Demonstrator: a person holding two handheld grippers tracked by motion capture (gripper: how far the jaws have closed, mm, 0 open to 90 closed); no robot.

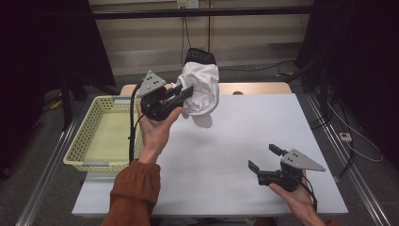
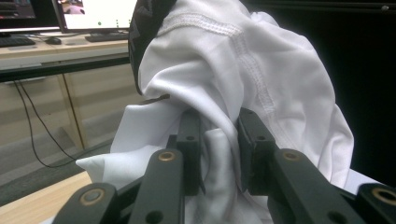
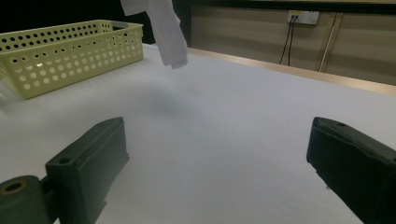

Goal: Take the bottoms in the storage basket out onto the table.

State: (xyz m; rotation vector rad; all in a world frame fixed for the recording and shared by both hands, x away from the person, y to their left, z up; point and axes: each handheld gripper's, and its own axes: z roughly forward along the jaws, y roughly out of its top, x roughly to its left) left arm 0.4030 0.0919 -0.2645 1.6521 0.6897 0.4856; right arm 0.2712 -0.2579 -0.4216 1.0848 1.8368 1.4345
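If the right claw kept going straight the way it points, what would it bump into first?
Probably the yellow basket. The right claw is open, with bare white table ahead; the hanging white cloth looks higher up.

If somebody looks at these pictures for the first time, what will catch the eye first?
First is the white garment with a black collar, bunched and lifted above the far side of the white table, clamped in the left hand-held gripper. Next is the pale yellow perforated basket at the table's left edge. The right hand-held gripper sits low at the near right, jaws wide apart with nothing between them.
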